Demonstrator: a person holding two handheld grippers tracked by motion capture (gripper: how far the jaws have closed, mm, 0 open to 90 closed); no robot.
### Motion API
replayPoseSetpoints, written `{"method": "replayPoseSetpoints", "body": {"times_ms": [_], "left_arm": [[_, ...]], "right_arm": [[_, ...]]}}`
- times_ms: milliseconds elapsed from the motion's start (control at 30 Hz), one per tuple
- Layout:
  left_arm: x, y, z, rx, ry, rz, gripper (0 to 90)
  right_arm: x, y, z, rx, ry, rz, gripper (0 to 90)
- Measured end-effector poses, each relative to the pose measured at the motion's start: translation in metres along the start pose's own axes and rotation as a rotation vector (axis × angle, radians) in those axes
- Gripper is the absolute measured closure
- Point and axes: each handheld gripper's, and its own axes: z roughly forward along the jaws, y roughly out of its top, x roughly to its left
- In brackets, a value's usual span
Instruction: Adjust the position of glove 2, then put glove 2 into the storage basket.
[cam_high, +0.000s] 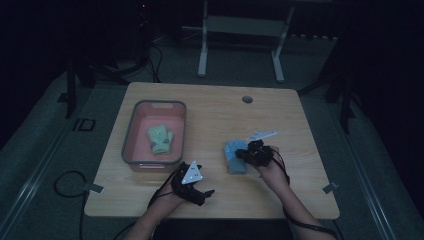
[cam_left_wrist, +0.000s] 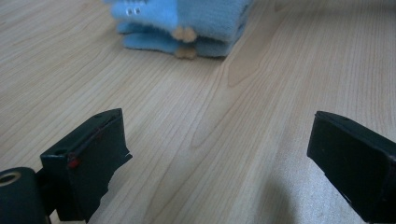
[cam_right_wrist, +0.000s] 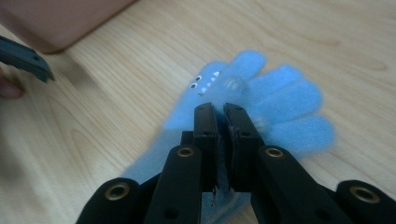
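1. The right gripper (cam_high: 248, 153) sat right of centre on the table (cam_high: 215, 107), its fingers (cam_right_wrist: 205, 128) clamped together on a blue glove (cam_high: 235, 156).
2. In the right gripper view, a thin fold of the blue glove (cam_right_wrist: 285, 109) was pinched between the black pads; the glove's fingers spread away beyond them, and small eyes and white teeth were printed on it.
3. The left gripper (cam_high: 196, 190) rested near the table's near edge, left of the blue glove and apart from it.
4. Its fingers (cam_left_wrist: 91, 161) stood wide apart with bare wood between them; the blue glove (cam_left_wrist: 187, 23) lay farther off.
5. A red bin (cam_high: 131, 134) stood on the table's left half, holding a green glove (cam_high: 160, 138).
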Motion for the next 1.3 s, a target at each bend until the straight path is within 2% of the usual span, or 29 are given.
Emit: {"method": "replayPoseSetpoints", "body": {"times_ms": [167,333,433,700,833,967,1067,1133,1300], "left_arm": [[0.0,0.0,0.0,-0.004,-0.002,0.007,4.7],[-0.001,-0.001,0.0,-0.006,-0.012,0.021,4.8],[0.0,-0.002,0.001,0.005,-0.008,0.024,4.9],[-0.005,0.003,-0.005,-0.045,0.023,0.045,4.9],[-0.006,0.006,-0.005,-0.029,0.015,0.011,5.3],[-0.005,0.008,-0.005,-0.017,-0.024,-0.03,5.4],[-0.007,0.013,-0.001,0.014,-0.017,-0.016,5.9],[-0.011,0.017,0.001,0.034,0.012,0.015,5.9],[-0.017,0.027,0.006,0.035,-0.041,0.067,5.9]], "right_arm": [[-0.004,-0.004,0.011,0.039,-0.015,-0.002,82.8],[-0.01,-0.009,0.019,0.064,-0.007,0.012,78.0],[-0.01,-0.008,0.014,0.05,-0.007,0.013,73.4],[-0.014,-0.006,-0.008,0.001,-0.02,-0.001,59.9],[-0.018,-0.007,-0.017,-0.014,-0.027,0.0,58.3],[-0.023,-0.01,-0.025,-0.028,-0.03,0.009,57.3],[-0.027,-0.012,-0.03,-0.033,-0.03,0.014,56.1],[-0.03,-0.011,-0.031,-0.032,-0.035,0.008,55.7],[-0.039,-0.006,-0.036,-0.031,-0.03,-0.014,55.6]]}}
